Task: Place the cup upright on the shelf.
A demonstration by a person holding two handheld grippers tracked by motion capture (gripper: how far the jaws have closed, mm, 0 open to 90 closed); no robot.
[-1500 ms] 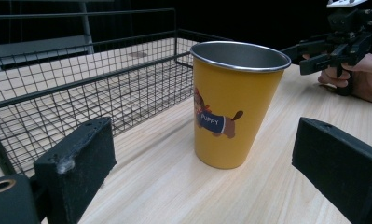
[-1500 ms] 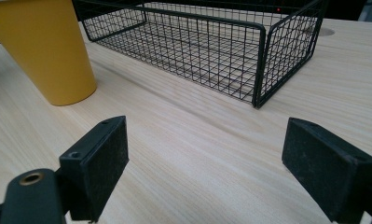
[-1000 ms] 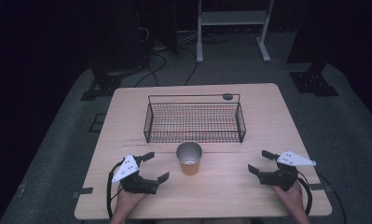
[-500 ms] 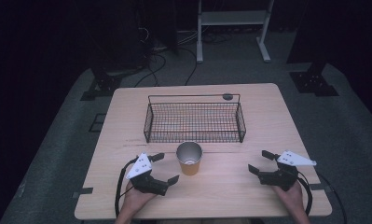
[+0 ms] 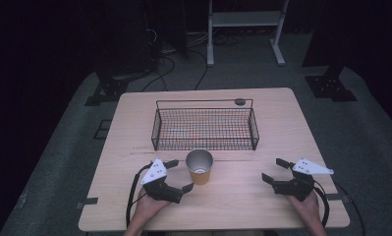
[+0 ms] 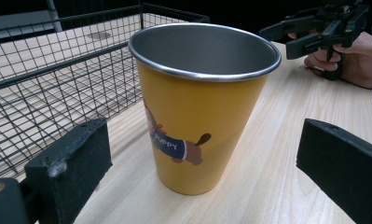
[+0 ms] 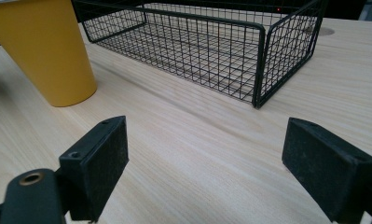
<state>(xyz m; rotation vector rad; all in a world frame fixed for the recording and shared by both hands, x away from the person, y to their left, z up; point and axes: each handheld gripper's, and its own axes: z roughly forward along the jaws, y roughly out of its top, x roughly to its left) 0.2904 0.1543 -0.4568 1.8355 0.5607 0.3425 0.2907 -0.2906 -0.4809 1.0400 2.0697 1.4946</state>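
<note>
The yellow cup [image 5: 200, 168] is standing at lower centre of the bench [image 5: 262, 206], left gripper [image 5: 175, 176] fingers [image 6: 69, 161] released around it; closing off-centre is risking tipping it toward the basket [image 5: 205, 129]; right gripper [image 5: 276, 171] released

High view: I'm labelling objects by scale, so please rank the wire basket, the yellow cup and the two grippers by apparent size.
1. wire basket, clearly largest.
2. left gripper and right gripper: they look alike, so unranked.
3. yellow cup, smallest, though it is close to the grippers.

yellow metal cup with dog print [image 7: 48, 51]: rim cut off, right gripper view | black wire basket [image 6: 58, 79]: left end cut off, left gripper view
</note>
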